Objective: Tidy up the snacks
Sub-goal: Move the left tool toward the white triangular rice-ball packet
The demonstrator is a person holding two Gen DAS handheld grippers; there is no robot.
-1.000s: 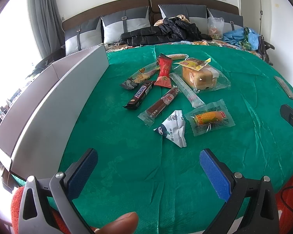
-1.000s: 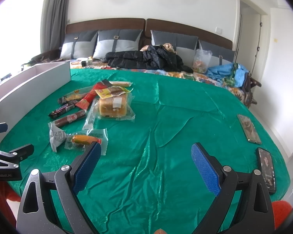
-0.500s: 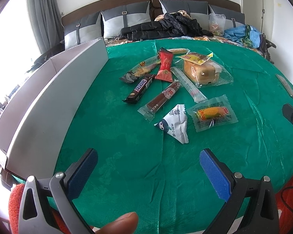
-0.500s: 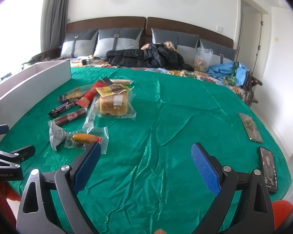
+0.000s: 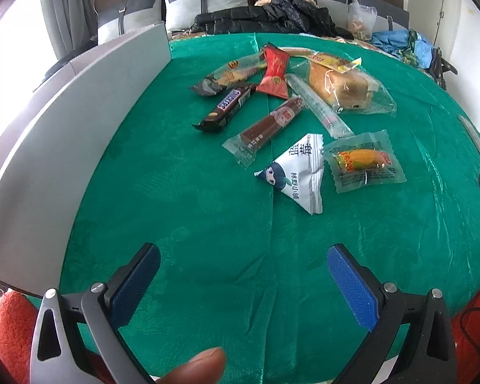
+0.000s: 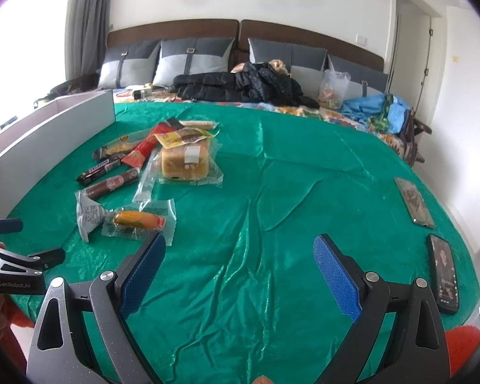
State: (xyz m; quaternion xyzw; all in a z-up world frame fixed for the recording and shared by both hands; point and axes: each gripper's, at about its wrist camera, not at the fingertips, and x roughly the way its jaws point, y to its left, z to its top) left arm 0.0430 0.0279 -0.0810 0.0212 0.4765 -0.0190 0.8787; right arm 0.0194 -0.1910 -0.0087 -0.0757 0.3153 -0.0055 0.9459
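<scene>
Snacks sit in one loose pile on the green cloth (image 5: 192, 224), ahead of the left claw (image 5: 243, 272) and slightly to its right, nothing gripped yet. Nearest to it: white triangular packet (image 5: 296, 172), with the clear-wrapped orange snack (image 5: 364, 161) just beside it on the right. Further out: sausage stick (image 5: 268, 126), Snickers bar (image 5: 228, 107), red packet (image 5: 275, 73), bread loaf in clear bag (image 5: 342, 88), a long clear tube pack (image 5: 316, 105) between sausage and bread. Several overlap or touch at the far end, so the near ones look like the cleaner first picks.

Left claw: jaws wide apart, empty, hovering low over bare cloth short of the pile. Reads as lined up for an approach to the white packet.

Right claw (image 6: 240, 275): jaws also apart, empty, pile off to its forward-left, orange snack closest to its left finger. Probably parked so the left side works first.

White box (image 5: 80, 121) runs along the left claw's left side, open top, likely the drop target, which explains the left claw leading. Contents not visible.

Two phones (image 6: 443, 272) lie to the right claw's right, well apart from the snacks.
</scene>
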